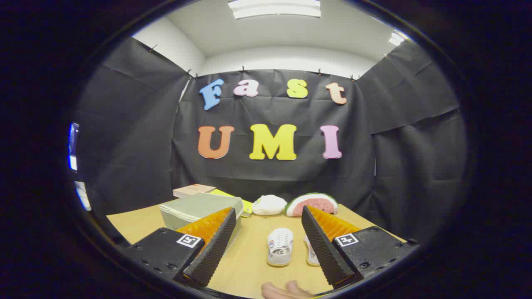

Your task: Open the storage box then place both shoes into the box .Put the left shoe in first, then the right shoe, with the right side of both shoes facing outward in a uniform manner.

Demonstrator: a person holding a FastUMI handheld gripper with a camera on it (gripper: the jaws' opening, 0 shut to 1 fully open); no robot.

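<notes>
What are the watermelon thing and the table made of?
The red-and-green watermelon-slice cushion looks like soft, matte plush fabric: rounded, puffy edges, no shine. The light tan table looks like smooth wood or wood-look laminate, with faint grain lines; which one is unclear. The open gripper points at it, holding nothing.

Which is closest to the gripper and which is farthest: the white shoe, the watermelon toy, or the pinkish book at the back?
The gripper is open, holding nothing.
1. White shoe: on the table between the fingers.
2. Watermelon toy: beyond the fingers, near the black cloth wall.
3. Pinkish book: farthest, behind the grey-green storage box.
</notes>
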